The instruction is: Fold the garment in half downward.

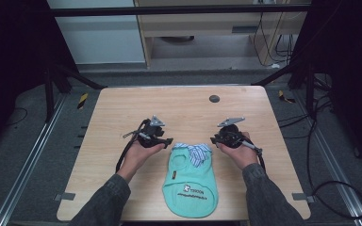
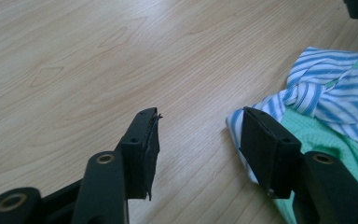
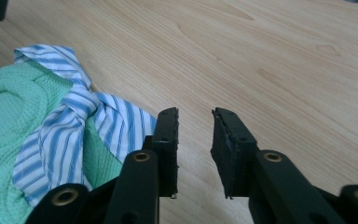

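- My left gripper (image 2: 198, 135) has its jaws spread wide, nothing between them but bare wooden table (image 2: 98, 60). The right-hand jaw in the left gripper view sits over the edge of the blue-and-white striped collar (image 2: 326, 91), though I cannot tell whether it touches the cloth.
- My right gripper (image 3: 195, 135) has its jaws parted by a narrower gap, holding nothing. In the right gripper view the striped collar lies just beside the left-hand jaw; the gap itself is over bare wood.
- In the high view both grippers rest low at the table, the left gripper (image 1: 166, 140) and the right gripper (image 1: 215, 139) flanking the neck end of the small mint-green pet shirt (image 1: 191, 181).
- The shirt lies flat at the near middle of the table, collar end pointing away from me, hem toward the near edge.
- There is a white logo and white lettering (image 1: 194, 190) printed across the lower part of the shirt; it is too small and blurred for me to read.
- A small dark round disc (image 1: 214, 98) sits on the far part of the table, well apart from the shirt.
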Demonstrator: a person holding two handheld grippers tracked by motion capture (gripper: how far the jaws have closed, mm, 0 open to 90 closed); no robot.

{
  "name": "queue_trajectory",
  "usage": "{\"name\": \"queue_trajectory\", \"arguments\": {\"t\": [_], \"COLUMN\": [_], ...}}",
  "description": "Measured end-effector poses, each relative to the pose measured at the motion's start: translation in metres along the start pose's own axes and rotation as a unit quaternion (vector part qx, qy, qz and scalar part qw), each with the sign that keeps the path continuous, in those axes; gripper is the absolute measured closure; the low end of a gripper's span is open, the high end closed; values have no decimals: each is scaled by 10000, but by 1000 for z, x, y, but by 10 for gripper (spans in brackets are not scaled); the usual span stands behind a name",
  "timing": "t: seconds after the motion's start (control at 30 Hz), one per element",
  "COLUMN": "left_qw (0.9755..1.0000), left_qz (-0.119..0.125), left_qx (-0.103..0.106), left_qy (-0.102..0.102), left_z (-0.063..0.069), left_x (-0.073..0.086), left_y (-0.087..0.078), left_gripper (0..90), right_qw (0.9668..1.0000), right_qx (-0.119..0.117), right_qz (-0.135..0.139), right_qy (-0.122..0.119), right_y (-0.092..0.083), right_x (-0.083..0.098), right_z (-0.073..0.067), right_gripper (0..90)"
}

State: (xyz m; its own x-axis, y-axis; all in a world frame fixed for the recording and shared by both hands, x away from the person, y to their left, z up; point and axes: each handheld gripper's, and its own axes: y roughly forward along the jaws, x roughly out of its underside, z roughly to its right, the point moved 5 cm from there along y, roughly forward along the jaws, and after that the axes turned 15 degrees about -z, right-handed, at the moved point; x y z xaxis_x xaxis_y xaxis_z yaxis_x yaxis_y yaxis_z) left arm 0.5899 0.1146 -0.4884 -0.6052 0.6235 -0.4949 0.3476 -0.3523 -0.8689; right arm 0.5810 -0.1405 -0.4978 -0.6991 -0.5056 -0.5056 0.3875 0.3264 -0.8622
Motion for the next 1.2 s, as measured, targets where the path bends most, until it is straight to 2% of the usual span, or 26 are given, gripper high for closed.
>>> {"name": "queue_trajectory", "arguments": {"t": [0.1, 0.2, 0.27, 0.37, 0.47, 0.53, 0.63, 0.77, 0.83, 0.87, 1.0, 1.2], "left_qw": [10000, 9999, 9999, 9998, 9997, 9998, 9998, 9996, 9992, 9992, 9983, 9983], "left_qz": [3, -2, -42, -106, -165, -145, -116, -185, -337, -337, -527, -543], "left_qx": [43, 117, 101, 108, 160, 127, 185, 195, 179, 179, 138, 180], "left_qy": [39, 25, 62, 102, 92, 61, -10, 0, 91, 91, 194, 148], "left_z": [6, 9, 10, 10, 10, 10, 10, 13, 16, 16, 19, 18], "left_x": [-6, -7, -8, -9, -8, -9, -10, -11, -10, -10, -7, -5], "left_y": [4, 8, 11, 16, 20, 21, 24, 27, 34, 34, 43, 46], "left_gripper": [520, 544, 576, 591, 580, 551, 519, 495, 478, 474, 465, 448], "right_qw": [9999, 9999, 9998, 9997, 9995, 9993, 9989, 9985, 9981, 9980, 9982, 9981], "right_qx": [-56, -62, -160, -179, -219, -246, -241, -238, -175, -166, -158, -263], "right_qz": [-21, -44, -63, -106, -164, -203, -271, -371, -434, -430, -459, -464], "right_qy": [-111, -125, -54, -81, -123, -177, -286, -333, -405, -429, -358, -293], "right_y": [1, 3, 9, 13, 19, 22, 27, 31, 34, 34, 34, 34], "right_x": [-4, -6, -7, -6, -7, -7, -8, -7, -5, -5, -4, -3], "right_z": [-3, -3, -3, -4, -9, -13, -19, -24, -26, -26, -25, -24], "right_gripper": [770, 783, 785, 781, 750, 734, 712, 681, 655, 643, 598, 579]}}
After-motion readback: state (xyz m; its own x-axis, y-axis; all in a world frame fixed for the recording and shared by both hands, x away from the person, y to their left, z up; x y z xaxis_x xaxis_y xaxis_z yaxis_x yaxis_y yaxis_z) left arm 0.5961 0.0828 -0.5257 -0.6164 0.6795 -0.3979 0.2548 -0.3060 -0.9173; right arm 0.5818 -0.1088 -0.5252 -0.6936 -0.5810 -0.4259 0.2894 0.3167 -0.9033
